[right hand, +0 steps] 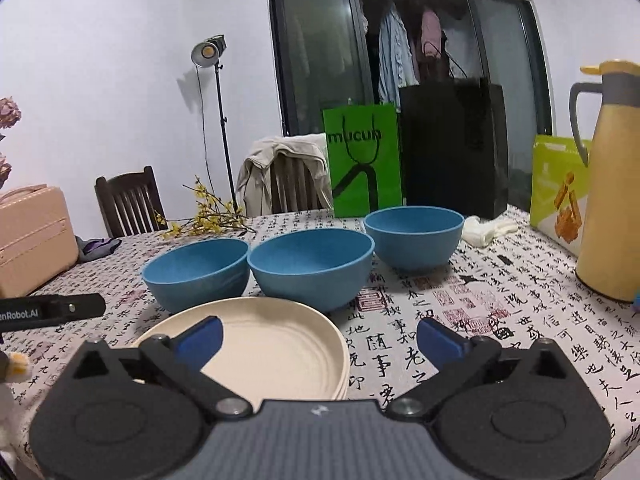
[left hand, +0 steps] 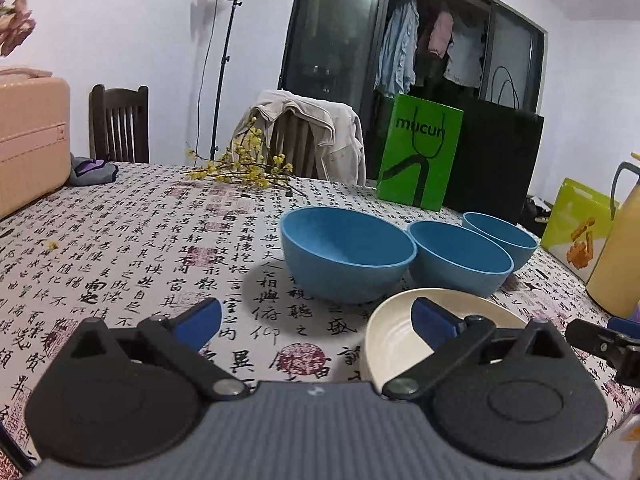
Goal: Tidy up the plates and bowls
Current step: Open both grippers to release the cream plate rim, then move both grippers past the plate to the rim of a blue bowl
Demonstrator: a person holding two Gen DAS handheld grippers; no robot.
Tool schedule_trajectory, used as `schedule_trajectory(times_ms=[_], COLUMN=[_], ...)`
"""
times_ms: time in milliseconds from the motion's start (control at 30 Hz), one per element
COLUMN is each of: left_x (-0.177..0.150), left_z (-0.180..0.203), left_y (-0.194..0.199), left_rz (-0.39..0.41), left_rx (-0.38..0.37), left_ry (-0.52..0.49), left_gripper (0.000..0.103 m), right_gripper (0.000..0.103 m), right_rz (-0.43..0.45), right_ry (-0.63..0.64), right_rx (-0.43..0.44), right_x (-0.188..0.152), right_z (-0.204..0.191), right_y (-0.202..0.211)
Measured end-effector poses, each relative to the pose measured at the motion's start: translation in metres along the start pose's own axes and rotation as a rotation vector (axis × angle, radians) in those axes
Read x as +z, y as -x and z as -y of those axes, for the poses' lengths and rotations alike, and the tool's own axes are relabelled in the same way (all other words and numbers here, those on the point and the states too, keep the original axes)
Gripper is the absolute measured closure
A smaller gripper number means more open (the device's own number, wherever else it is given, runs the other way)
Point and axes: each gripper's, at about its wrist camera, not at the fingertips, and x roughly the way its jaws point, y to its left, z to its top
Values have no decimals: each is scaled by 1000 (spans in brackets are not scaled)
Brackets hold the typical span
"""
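Yellow jug, green bag, pink case on the tablecloth

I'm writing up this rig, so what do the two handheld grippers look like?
Both match: the left gripper and right gripper have a grey ribbed body, round black housings, black link arms with silver pivots, and blue fingers. White lettering marks the left gripper's black side.

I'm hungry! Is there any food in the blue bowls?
Empty. All three blue bowls sit upright on the table, and the insides that show are bare.

Both wrist views sit low, close, facing slightly down across table; share 3 blue bowls and cream plates ahead.
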Motion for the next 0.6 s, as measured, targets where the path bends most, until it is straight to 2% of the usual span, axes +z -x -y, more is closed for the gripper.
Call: schedule_trajectory(times_ms=[267, 433, 600], left_x=[-6, -8, -6], left_z=[-27, -41, -51], left_y=[-1, -9, -20], left_rz=[21, 36, 32], left_rx=[-24, -2, -11], left_ry=[31, 20, 41], left_gripper=[0, 0, 0], right_gripper=[0, 0, 0], right_rz=[9, 17, 12], right_ry=[-7, -16, -38], right_rx=[10, 17, 12], right_x=[-1, -1, -1], right_z=[1, 6, 16], right_y=[-6, -15, -29])
